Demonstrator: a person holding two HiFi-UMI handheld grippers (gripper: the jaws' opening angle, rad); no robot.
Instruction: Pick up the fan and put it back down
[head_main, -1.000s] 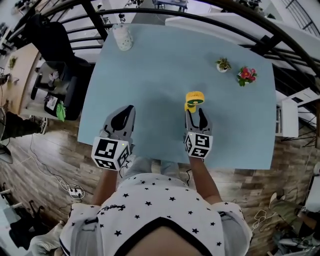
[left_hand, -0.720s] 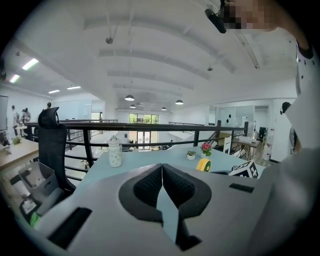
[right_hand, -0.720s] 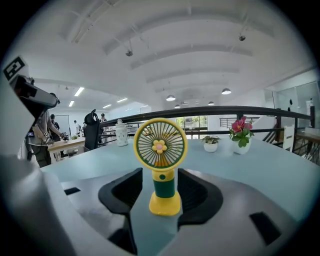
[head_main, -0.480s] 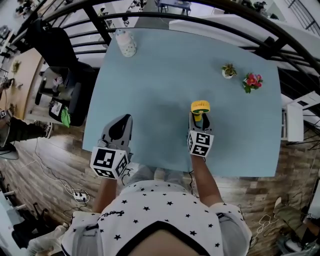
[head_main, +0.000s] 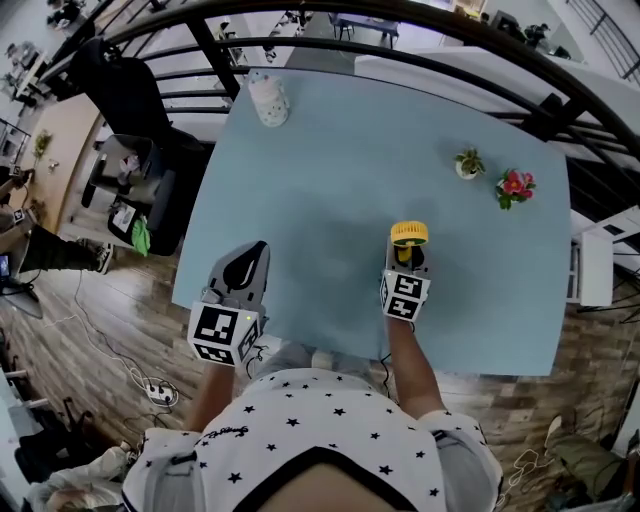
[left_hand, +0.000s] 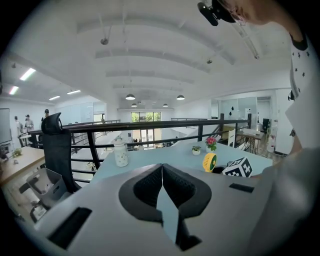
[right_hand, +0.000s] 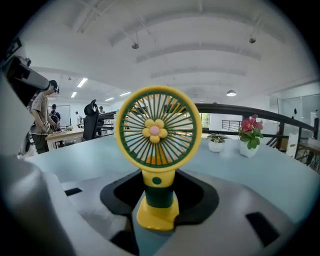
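Observation:
A small yellow fan (head_main: 408, 234) with a dark green grille and stem stands upright on the light blue table (head_main: 330, 170), right of its middle. My right gripper (head_main: 406, 258) reaches it from the near side. Its jaws have just been closing, and its black pads (right_hand: 197, 192) lie against both sides of the fan's (right_hand: 159, 145) stem. The yellow foot rests on the table. My left gripper (head_main: 254, 250) hovers over the table's near left part, shut with nothing in it. In the left gripper view its pads (left_hand: 150, 187) meet at the tips.
A white dotted bottle (head_main: 268, 100) stands at the far left of the table. A small green potted plant (head_main: 467, 163) and a pink flower pot (head_main: 516, 187) stand at the far right. A black railing (head_main: 400, 55) runs behind the table, and a black chair (head_main: 130, 95) stands at the left.
The right gripper moved forward and down until the fan's stem stood between its jaws, then the jaws narrowed onto it. The left gripper shifted only slightly.

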